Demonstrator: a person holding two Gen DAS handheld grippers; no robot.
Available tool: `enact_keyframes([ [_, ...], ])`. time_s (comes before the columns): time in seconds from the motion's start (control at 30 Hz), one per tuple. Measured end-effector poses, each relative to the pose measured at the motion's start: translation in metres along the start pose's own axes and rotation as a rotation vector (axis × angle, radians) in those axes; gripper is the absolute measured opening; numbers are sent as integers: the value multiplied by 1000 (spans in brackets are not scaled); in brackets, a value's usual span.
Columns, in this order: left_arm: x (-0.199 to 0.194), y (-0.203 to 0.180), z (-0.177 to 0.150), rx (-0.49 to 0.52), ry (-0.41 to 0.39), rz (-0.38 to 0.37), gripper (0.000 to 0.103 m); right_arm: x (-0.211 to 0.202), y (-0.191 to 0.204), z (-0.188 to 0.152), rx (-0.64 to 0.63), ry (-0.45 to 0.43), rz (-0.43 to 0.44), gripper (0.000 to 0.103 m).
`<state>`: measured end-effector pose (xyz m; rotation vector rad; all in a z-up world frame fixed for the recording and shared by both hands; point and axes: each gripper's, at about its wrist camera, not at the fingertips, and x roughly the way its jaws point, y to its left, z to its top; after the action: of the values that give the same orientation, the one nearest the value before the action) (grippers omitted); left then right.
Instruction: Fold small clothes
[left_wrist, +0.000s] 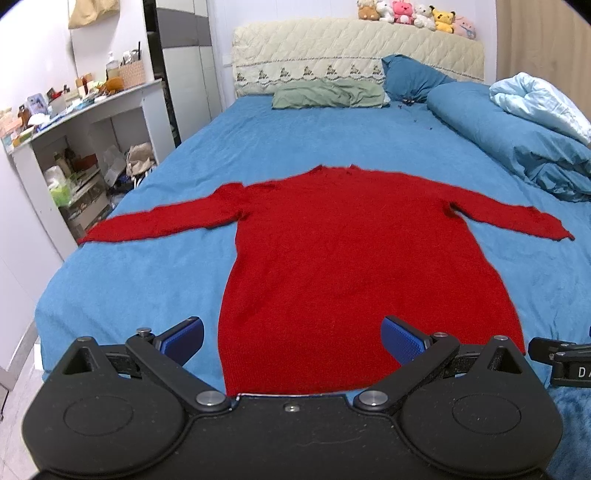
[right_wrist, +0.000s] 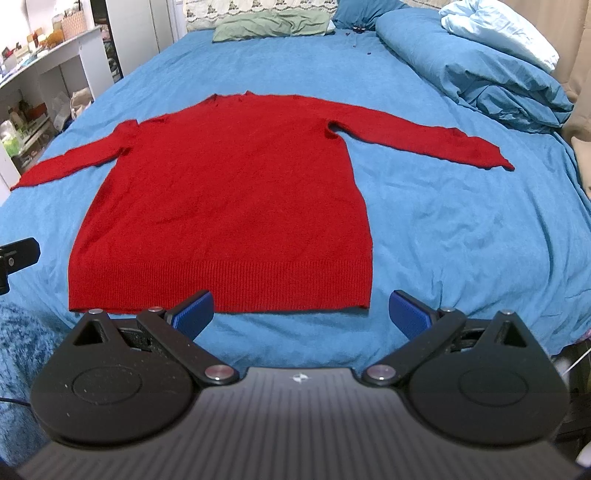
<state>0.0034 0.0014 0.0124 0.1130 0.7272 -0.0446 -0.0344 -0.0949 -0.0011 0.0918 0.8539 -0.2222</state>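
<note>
A red knit sweater (left_wrist: 332, 258) lies flat on the blue bed sheet (left_wrist: 140, 273), both sleeves spread out, hem toward me. It also shows in the right wrist view (right_wrist: 229, 199). My left gripper (left_wrist: 293, 341) is open and empty, hovering over the hem near its left part. My right gripper (right_wrist: 301, 315) is open and empty, just short of the hem's right part, above bare sheet (right_wrist: 461, 229). The edge of the right gripper (left_wrist: 561, 360) shows at the right of the left wrist view.
A rolled blue duvet (left_wrist: 517, 144) with a pale blanket lies along the bed's right side. A green pillow (left_wrist: 328, 94) and a blue pillow (left_wrist: 410, 75) lie by the headboard. A cluttered white shelf (left_wrist: 74, 147) stands left of the bed.
</note>
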Motion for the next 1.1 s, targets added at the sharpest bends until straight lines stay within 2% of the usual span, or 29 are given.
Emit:
enact_keyframes([
  [0.13,-8,-11,37,30,-86,-33,103,-15,-18,28,31,-68,2,103],
  [0.23,-7,-24,76,45,-140,-100,103,-18,-47,59,86,-108,3,103],
  [0.33,15,-42,115,57,-153,-152,103,-10,-82,92,142,-144,-14,103],
  [0.47,73,-61,155,41,-99,-220,103,20,-133,126,199,-190,-70,103],
  [0.53,112,-72,166,30,-52,-249,103,43,-159,136,239,-200,-83,103],
  [0.6,131,-79,182,-10,-41,-295,103,69,-185,142,285,-208,-84,103],
  [0.73,188,-112,204,41,-10,-272,103,124,-228,147,366,-212,-79,103],
  [0.97,274,-164,229,56,70,-308,103,214,-278,138,473,-192,-113,103],
  [1.1,316,-191,232,88,119,-305,103,258,-307,133,550,-184,-131,103],
])
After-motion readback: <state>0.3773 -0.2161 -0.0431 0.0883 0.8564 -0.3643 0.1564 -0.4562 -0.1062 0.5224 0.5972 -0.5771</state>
